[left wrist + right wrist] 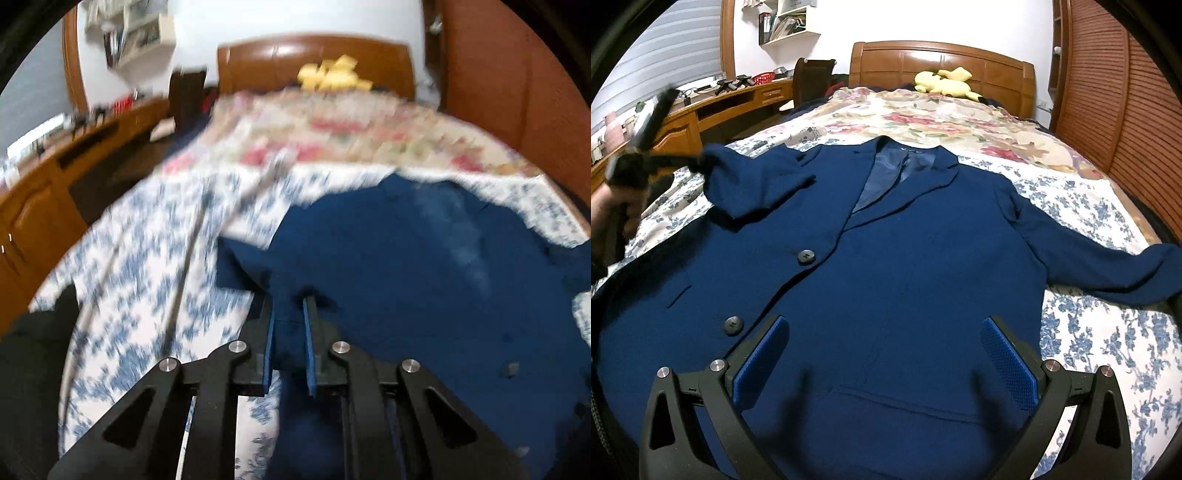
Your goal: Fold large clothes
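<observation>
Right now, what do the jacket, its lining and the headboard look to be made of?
Jacket: navy matte woven cloth, perhaps a wool blend; it drapes softly. Lining: smooth, faintly shiny, satin-like synthetic. Headboard: glossy varnished wood, panelled and reflecting light.

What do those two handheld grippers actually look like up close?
Each is matte black with triangular cut-outs in its linkage arms and round silver pivot pins. The left gripper has thin blue pads seen edge-on; the right gripper shows broad blue pads with a fine dimpled texture.
</observation>
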{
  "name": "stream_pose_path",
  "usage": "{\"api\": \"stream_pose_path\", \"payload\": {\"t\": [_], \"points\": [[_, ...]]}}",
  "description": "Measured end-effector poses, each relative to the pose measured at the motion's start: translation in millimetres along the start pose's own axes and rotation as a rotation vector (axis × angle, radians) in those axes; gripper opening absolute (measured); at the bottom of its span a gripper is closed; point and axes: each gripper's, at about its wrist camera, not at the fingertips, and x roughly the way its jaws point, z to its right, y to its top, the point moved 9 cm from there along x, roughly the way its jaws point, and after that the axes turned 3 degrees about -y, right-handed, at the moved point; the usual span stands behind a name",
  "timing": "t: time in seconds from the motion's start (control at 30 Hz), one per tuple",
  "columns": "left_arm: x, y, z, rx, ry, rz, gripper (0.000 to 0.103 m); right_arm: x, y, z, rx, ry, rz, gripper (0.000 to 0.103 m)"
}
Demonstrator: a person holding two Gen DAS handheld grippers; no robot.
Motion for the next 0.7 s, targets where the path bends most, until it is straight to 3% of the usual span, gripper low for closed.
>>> {"api": "stream_pose_path", "payload": {"t": [0.17,0.37,0.5,0.6,0.63,0.7], "points": [[-46,22,59,0.04,-0.148,0.104,0.013,-23,-5,2,-0.013,-0.035,0.019,0.103],[-89,18,122,0.094,-0.295,0.146,0.013,-53,1,17,0.031,-0.059,0.05,0.103],[-105,9,142,0.131,-0.343,0.146,0.013,-55,-3,33,0.076,-0.075,0.043,0.103],[-106,-3,147,0.163,-0.338,0.141,0.028,-53,-3,41,0.114,-0.072,0.036,0.103],[-108,-8,147,0.167,-0.347,0.143,0.042,-50,-1,40,0.122,-0.067,0.032,0.103],[-111,-18,143,0.158,-0.356,0.156,0.057,-47,2,36,0.132,-0.055,0.029,0.103]]}}
